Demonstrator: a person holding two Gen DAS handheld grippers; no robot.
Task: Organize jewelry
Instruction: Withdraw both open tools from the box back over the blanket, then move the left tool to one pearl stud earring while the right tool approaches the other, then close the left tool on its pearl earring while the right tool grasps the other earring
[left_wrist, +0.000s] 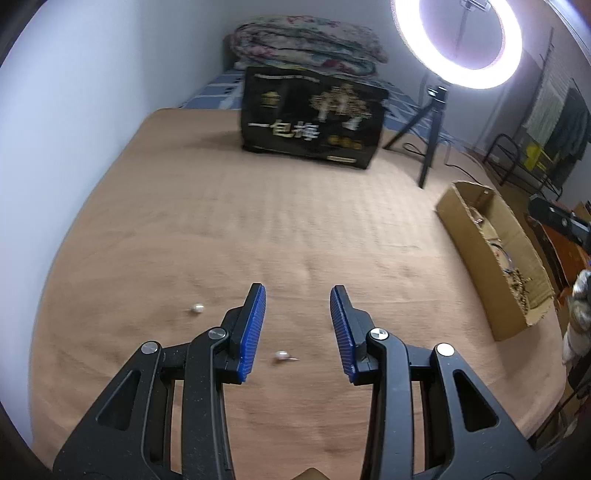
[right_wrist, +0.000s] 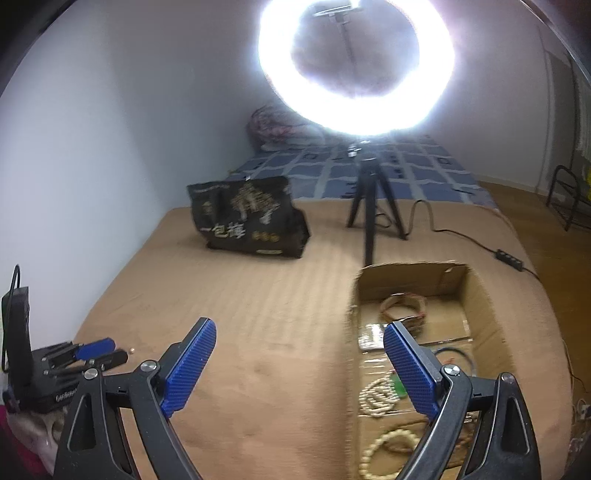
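The left gripper (left_wrist: 297, 325) hangs over the brown blanket (left_wrist: 277, 221) with its blue pads spread wide and nothing between them. Low in the left wrist view, a small pearl earring (left_wrist: 281, 355) lies on the blanket inside that gap, nearer the left pad, its thin post pointing right across the opening. A second pearl (left_wrist: 197, 308) sits outside the fingers, toward the left of the frame. Judging by this, the left hand is the one placed for the pick, needing only to drop and close. The right gripper (right_wrist: 300, 360) is also wide open and empty, its right finger over the cardboard box (right_wrist: 487, 295) at lower right, where a bead necklace (right_wrist: 376, 400) and other pieces already lie.
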